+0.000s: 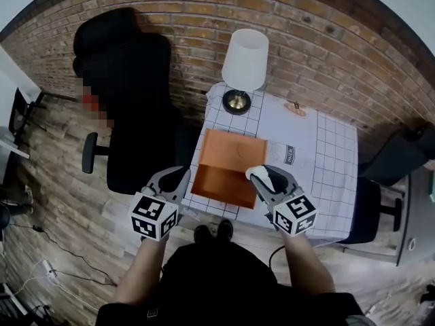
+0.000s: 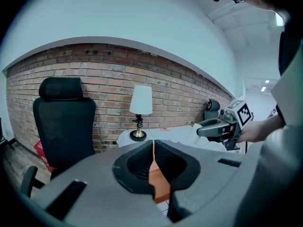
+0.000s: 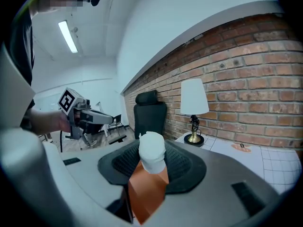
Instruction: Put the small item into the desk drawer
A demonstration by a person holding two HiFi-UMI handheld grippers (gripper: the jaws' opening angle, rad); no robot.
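Observation:
An orange desk drawer (image 1: 228,165) stands pulled open at the front of the table. A small white item (image 1: 261,176) hangs over the drawer's right front corner, with my right gripper (image 1: 265,180) shut on it. In the right gripper view the white item (image 3: 151,151) sits between the jaws with the orange drawer (image 3: 147,188) below it. My left gripper (image 1: 178,178) hovers just left of the drawer's front. Its jaws are shut with nothing in them, and a strip of drawer (image 2: 158,183) shows past the left gripper (image 2: 154,160).
The table (image 1: 326,155) has a white grid cloth. A white-shaded lamp (image 1: 245,60) stands at its back left, and a small orange thing (image 1: 296,109) lies near the brick wall. A black office chair (image 1: 132,100) stands to the left of the table, another chair (image 1: 401,155) to the right.

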